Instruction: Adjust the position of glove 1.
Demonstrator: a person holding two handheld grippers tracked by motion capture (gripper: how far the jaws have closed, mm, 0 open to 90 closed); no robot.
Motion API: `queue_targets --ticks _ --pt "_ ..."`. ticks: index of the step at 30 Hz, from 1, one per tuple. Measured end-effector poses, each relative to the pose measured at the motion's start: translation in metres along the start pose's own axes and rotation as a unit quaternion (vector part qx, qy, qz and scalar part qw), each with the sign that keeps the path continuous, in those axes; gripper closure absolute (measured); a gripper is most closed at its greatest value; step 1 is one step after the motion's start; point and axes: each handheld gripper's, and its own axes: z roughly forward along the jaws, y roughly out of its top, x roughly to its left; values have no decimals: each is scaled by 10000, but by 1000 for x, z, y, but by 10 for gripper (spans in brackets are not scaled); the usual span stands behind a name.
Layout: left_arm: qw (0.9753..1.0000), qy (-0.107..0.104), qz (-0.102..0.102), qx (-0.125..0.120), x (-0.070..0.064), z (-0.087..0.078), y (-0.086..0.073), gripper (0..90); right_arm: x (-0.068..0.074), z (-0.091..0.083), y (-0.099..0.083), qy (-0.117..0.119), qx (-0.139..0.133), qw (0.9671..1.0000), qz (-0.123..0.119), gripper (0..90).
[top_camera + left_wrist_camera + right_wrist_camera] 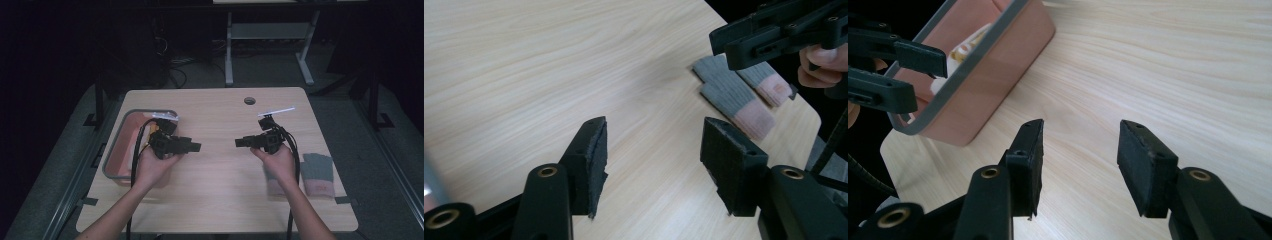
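left gripper [196, 147] jaws apart, empty | right gripper [240, 142] same | pink bin [979, 90] holds white item [962, 52]

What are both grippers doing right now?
Left gripper: open, holding nothing, above the table.
Right gripper: open, holding nothing, above the table.

A pale wooden table [220, 175] has a round hole [249, 100] near its far edge, with a white-legged desk [229, 50] behind
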Motion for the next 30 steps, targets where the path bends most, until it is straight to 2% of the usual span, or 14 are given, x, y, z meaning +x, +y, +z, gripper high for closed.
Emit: queue_targets --ticks 6,16,19,30 --pt "9999 -105 73 -13 -10 11 -1 399 -11 -11 -9 -119 -4 9999 54 509" --pt "9992 -220 331 1 -29 25 -2 360 -28 -33 -28 -381 -28 9992 128 467" --pt "9989 -282 367 8 -35 29 -3 355 -33 -40 -35 -417 -67 9990 166 465" --pt "9979 -466 454 26 -51 47 -2 332 -48 -59 -56 -797 -89 9967 101 451"
